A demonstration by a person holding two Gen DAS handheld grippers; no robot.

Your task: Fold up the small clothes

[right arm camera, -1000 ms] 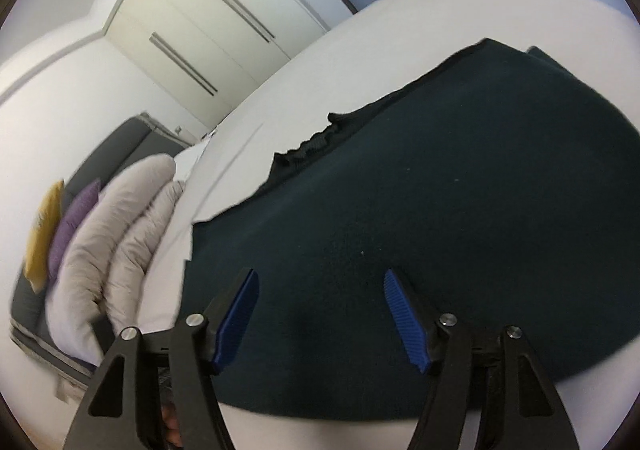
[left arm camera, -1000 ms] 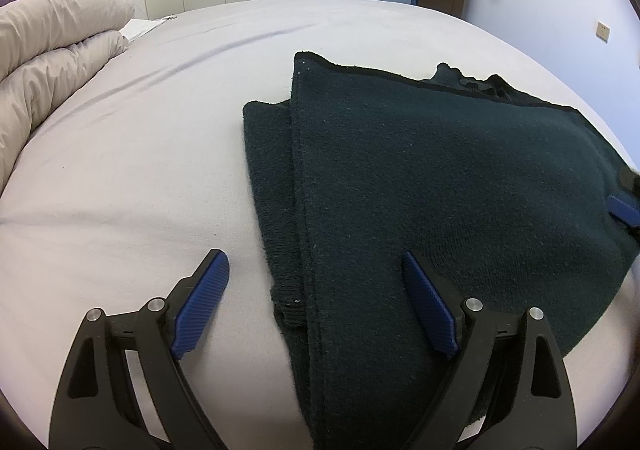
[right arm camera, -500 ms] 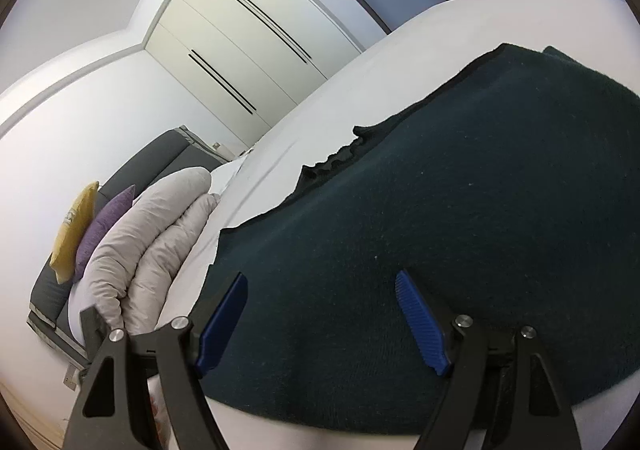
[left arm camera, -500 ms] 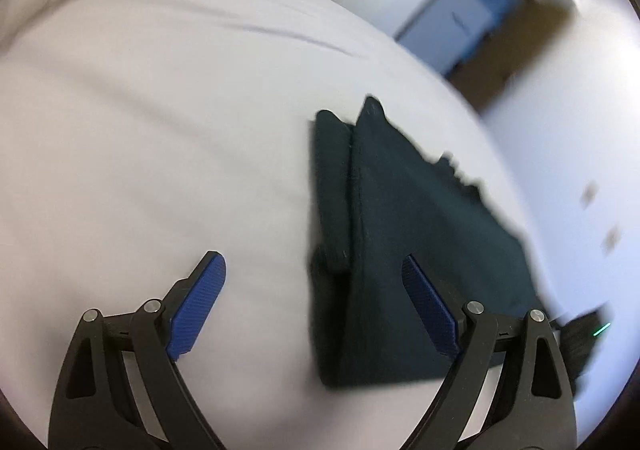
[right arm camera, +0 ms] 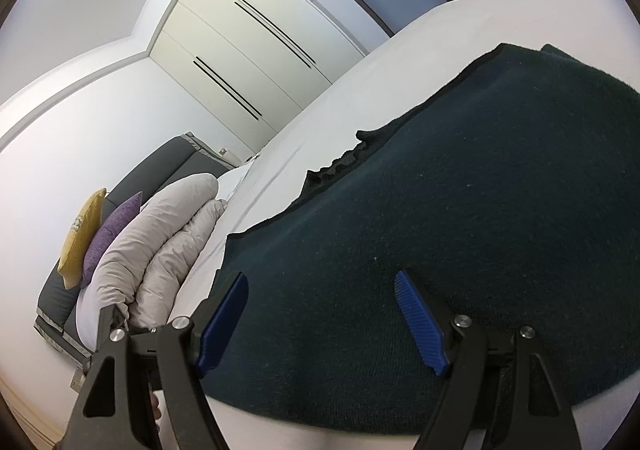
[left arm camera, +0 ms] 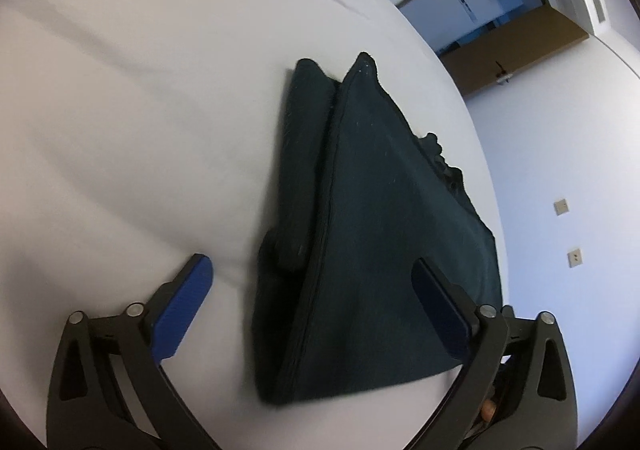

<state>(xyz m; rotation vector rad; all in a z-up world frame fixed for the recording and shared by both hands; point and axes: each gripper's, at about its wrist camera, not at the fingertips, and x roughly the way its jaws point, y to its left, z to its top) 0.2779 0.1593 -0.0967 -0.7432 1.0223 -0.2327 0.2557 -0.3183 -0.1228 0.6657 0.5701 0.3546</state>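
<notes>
Two grippers are in my feeds, and both stand with their blue pads spread wide, holding nothing. My left gripper (left arm camera: 312,282) hangs above the near end of the dark green knitted garment (left arm camera: 384,234), one pad over bare sheet and the other over the cloth. My right gripper (right arm camera: 320,306) sits low over the same garment (right arm camera: 460,230), both pads framing dark knit; whether they touch it I cannot tell.

The garment lies folded on the bed (left arm camera: 140,129), which wears a pale, nearly white sheet with a few soft creases running across it. In the left wrist view I see a narrower folded layer along the garment's left edge, partly under the broader top panel, and a ruffled bit of trim poking out at its far right side. That trim shows again in the right wrist view along the garment's far border.

Around the room: a brown door (left arm camera: 516,45) stands open past the bed, with two wall plates (left arm camera: 561,207) on the pale wall to its right. My right wrist view takes in cream wardrobe doors (right arm camera: 256,49) with long dark handles, a grey headboard (right arm camera: 172,161), a rolled beige duvet (right arm camera: 160,246), and a purple cushion (right arm camera: 112,230) beside a mustard cushion (right arm camera: 80,234).
</notes>
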